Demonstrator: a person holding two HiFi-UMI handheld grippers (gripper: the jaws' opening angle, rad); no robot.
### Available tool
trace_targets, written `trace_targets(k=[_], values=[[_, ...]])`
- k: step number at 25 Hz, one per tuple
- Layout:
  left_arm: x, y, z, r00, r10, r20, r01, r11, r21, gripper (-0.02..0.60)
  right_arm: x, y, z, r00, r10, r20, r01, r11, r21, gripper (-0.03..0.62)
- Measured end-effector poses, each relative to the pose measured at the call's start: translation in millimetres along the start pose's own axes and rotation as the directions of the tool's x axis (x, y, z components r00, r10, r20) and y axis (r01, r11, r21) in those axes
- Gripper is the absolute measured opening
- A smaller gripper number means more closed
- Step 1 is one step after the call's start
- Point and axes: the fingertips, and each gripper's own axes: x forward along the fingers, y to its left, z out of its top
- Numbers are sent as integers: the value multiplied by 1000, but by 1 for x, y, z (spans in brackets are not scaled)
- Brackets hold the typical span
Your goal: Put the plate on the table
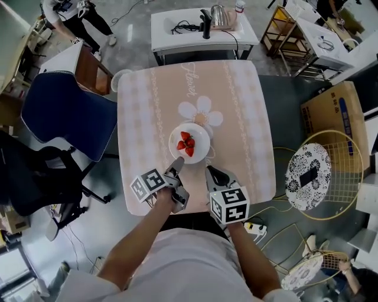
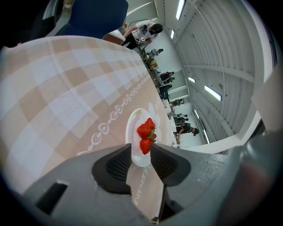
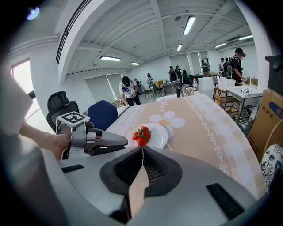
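Note:
A white plate [image 1: 198, 137] with a few strawberries [image 1: 187, 143] rests on the table's peach checkered cloth [image 1: 248, 118], near the front edge. My left gripper [image 1: 177, 164] sits at the plate's near-left rim. Its jaws stand open, and in the left gripper view [image 2: 141, 148] the plate [image 2: 135, 121] and strawberries [image 2: 146, 132] show through the gap, with neither pad pressing on anything. My right gripper [image 1: 209, 171] hovers just short of the plate's near-right rim. In the right gripper view [image 3: 142, 149] its jaws meet at the tips with nothing held, and the plate [image 3: 158, 134] lies just ahead.
A blue chair [image 1: 68, 115] and a black office chair [image 1: 29, 177] stand left of the table. Behind it is a white table [image 1: 171, 36] with a kettle [image 1: 220, 16]. On the right are a cardboard box [image 1: 336, 109] and a wire seat with a patterned cushion [image 1: 308, 177]. A power strip [image 1: 255, 227] lies on the floor.

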Motion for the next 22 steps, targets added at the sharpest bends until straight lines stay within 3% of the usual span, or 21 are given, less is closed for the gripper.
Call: trace_targets(k=[13,22], values=[[-48,-20,-21,997,-58,60,51,991,120,127,-29,24,-10,997,59,51,-58,998,-27,5],[-81,-39,-47,996,-69,59,50,958,281,95,-51,40,-14,991,94,90,-90,995,-45,5]])
